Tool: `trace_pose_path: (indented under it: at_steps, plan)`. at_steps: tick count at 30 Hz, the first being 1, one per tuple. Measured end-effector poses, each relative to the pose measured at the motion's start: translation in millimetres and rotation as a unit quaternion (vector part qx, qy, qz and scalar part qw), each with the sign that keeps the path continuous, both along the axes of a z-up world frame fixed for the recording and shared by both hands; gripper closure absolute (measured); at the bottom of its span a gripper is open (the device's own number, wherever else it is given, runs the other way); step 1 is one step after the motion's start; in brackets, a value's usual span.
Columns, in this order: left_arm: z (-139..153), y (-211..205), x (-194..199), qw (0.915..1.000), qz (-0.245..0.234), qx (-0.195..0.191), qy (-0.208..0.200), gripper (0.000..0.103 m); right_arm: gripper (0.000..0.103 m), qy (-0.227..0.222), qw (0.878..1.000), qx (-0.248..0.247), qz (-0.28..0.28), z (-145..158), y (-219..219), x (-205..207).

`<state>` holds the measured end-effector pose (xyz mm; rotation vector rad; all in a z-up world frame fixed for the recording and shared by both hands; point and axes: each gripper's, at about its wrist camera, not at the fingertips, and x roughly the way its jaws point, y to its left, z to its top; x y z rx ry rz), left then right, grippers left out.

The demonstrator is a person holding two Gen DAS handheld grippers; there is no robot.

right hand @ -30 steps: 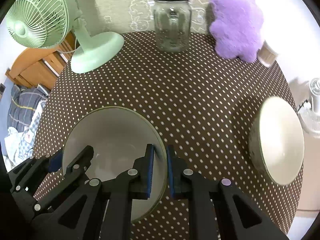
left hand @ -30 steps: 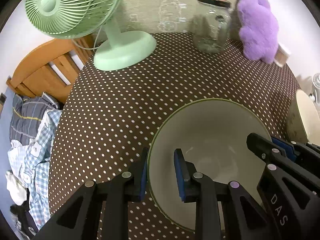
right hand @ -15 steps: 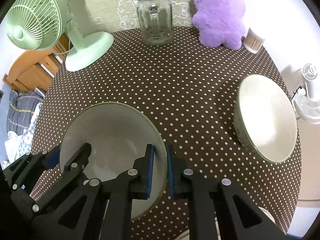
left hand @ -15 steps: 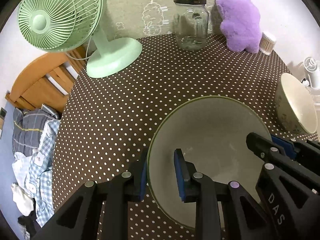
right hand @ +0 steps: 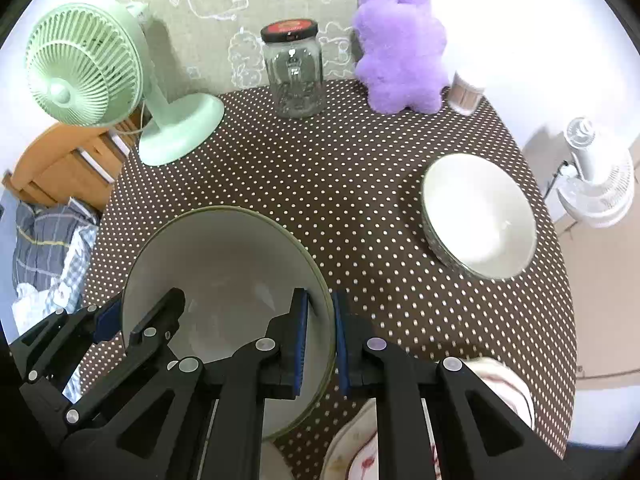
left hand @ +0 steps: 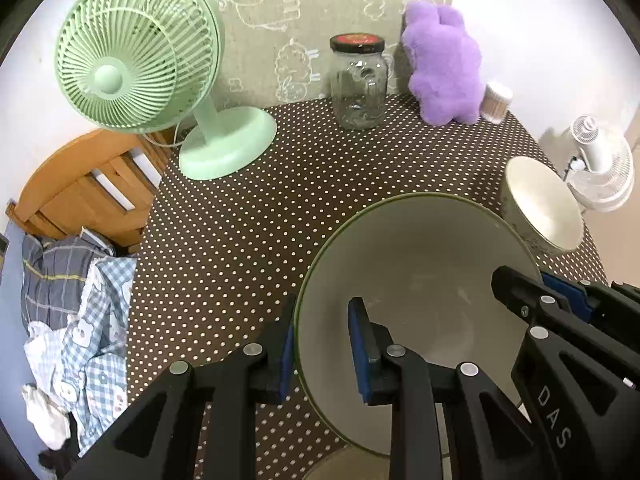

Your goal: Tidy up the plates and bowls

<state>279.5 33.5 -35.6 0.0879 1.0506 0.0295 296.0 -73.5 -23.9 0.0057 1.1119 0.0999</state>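
A large pale bowl with a green rim (left hand: 420,272) (right hand: 224,264) hangs above the brown dotted table (left hand: 280,208) (right hand: 340,168), held on two sides. My left gripper (left hand: 322,344) (right hand: 136,312) is shut on its left rim, one blue pad inside and one outside. On the opposite rim my right gripper (right hand: 320,336) (left hand: 540,284) is shut the same way. A second pale bowl (left hand: 544,208) (right hand: 480,216) stands on the table to the right. White plates with a red pattern (right hand: 360,444) lie at the near edge, mostly hidden by the right gripper.
At the back of the table stand a green fan (left hand: 136,52) (right hand: 80,68), a glass jar (left hand: 360,84) (right hand: 294,68), a purple plush (left hand: 444,64) (right hand: 400,44) and a small swab pot (left hand: 496,102). A wooden chair (left hand: 80,184) with clothes is left; a white floor fan (right hand: 600,176) is right.
Both grippers have risen with the bowl held between them, and the table has dropped away below. The second bowl and the plates at the near edge have come further into view.
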Motion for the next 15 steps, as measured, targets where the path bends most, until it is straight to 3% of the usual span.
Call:
trace_pose_path:
  at_steps: [15]
  plan:
    - [20,11,-57,0.9992,-0.036,-0.011,-0.014,0.08,0.087,-0.018,0.999,-0.007,-0.039,30,10,-72]
